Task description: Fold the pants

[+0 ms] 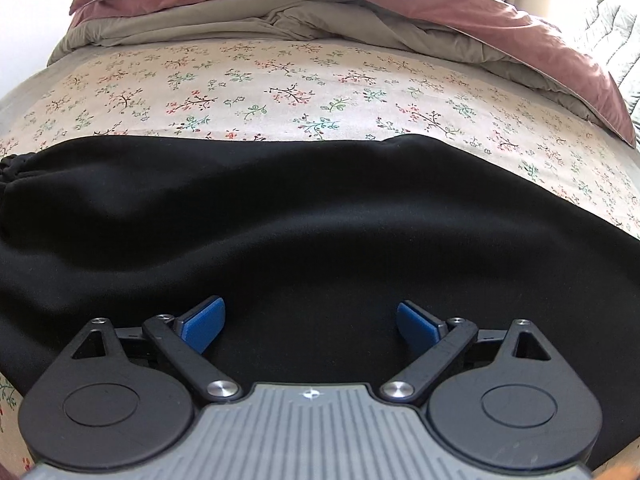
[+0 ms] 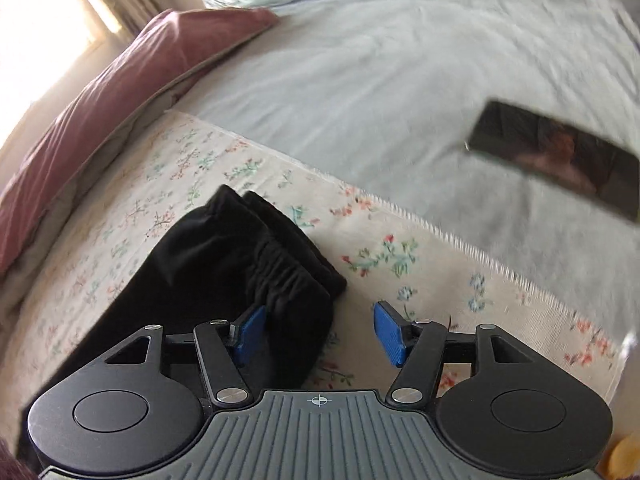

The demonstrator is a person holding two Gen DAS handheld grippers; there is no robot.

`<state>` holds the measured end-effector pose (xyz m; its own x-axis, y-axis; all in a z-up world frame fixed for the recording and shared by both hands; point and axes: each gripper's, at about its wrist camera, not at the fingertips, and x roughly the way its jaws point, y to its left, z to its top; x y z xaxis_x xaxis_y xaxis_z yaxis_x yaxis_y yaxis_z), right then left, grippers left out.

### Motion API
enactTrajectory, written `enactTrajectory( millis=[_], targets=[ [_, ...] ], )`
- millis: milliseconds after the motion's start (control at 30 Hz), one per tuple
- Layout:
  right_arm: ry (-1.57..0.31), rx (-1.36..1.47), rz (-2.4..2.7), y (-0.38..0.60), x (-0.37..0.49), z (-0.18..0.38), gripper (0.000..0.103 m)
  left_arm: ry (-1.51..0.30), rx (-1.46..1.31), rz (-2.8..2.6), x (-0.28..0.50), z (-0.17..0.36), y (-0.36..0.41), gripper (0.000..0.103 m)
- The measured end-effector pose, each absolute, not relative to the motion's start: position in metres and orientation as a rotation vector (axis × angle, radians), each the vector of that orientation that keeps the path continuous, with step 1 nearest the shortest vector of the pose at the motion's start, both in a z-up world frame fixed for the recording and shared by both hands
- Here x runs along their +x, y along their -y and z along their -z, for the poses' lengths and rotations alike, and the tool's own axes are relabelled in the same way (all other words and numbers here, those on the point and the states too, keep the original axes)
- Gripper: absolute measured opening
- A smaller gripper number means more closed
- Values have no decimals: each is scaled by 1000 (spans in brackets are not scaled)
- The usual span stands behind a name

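Observation:
Black pants (image 1: 304, 216) lie flat across a floral cloth (image 1: 280, 88) on the bed, filling the middle of the left wrist view. My left gripper (image 1: 310, 322) is open just above the black fabric, its blue pads apart and empty. In the right wrist view the pants' elastic cuff end (image 2: 256, 264) lies on the floral cloth (image 2: 380, 256). My right gripper (image 2: 320, 332) is open over that end; its left pad (image 2: 250, 330) sits against the gathered cuff and its right pad is over the cloth. It holds nothing.
A folded maroon and beige duvet (image 1: 360, 4) lies along the far side. A pale grey sheet (image 2: 400, 80) lies beyond the floral cloth, with a dark phone (image 2: 556, 156) on it. A bright curtained window (image 2: 60, 20) is at the upper left.

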<state>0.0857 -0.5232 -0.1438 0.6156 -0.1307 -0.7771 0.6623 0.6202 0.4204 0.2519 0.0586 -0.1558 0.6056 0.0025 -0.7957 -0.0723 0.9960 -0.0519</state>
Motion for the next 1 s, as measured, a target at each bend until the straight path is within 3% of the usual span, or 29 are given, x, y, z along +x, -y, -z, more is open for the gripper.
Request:
enactTrajectory(
  millis=[267,600,633,667,733,1000],
  targets=[
    [-708,1140,408,542,81,175,61,-925,-114,-40,252,154,-64,103],
    [-735,885,441,519,107,169,61,-915,-100,-45,252,155,-62,103],
    [-729,890,447,520,106,169,57,-915,-99,-47,253,155,-62,103],
    [-720,902,455,522,105,169,41,-915,-100,-48,253,155,-62,103],
    [-720,928,454,526,103,169,26,-916,-100,-48,253,154,-61,103],
    [-609,765,424,495,103,127,18,-915,-105,-47,252,153,-62,103]
  ],
)
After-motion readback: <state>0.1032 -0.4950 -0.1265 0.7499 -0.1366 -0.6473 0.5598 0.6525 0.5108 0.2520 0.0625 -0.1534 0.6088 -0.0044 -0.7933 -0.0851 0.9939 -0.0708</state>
